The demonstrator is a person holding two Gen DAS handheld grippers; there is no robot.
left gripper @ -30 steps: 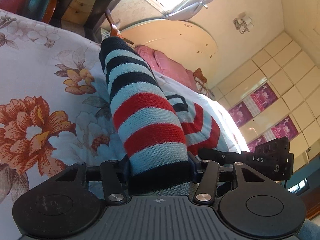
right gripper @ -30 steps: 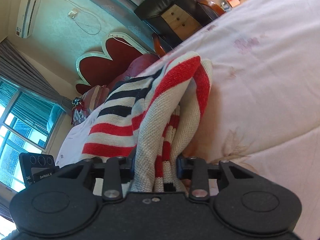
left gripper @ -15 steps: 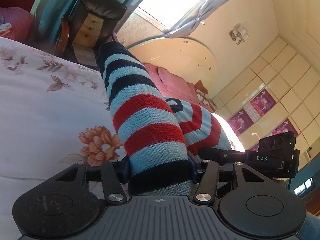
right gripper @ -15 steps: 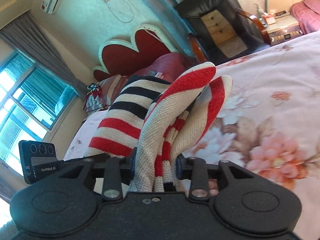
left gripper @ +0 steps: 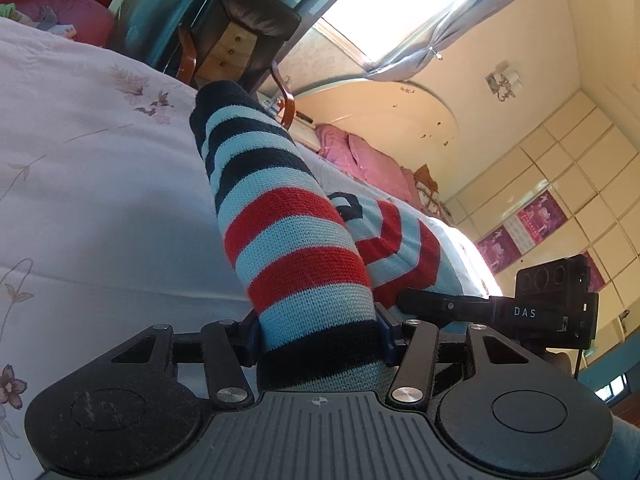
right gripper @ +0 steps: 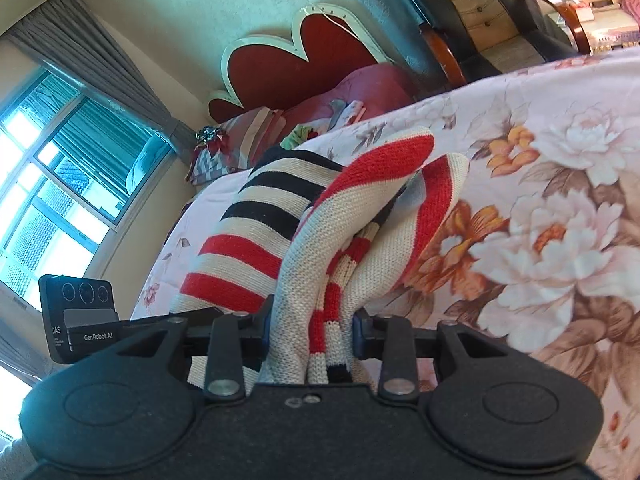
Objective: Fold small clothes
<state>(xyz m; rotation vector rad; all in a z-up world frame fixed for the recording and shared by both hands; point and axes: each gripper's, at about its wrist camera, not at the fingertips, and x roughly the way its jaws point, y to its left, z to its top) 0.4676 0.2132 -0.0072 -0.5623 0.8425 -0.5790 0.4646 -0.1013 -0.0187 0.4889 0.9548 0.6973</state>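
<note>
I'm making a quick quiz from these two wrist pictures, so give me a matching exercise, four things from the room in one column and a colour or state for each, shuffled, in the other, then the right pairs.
Things:
1. striped knit garment
2. bedspread
3. headboard
4. armchair

Descriptions:
A. dark red, heart shaped, with a pale rim
B. pinched in both tongs, left tongs and right tongs
C. black padding with wooden arms
D. pale, printed with large flowers

Pairs: 1-B, 2-D, 3-A, 4-C
</note>
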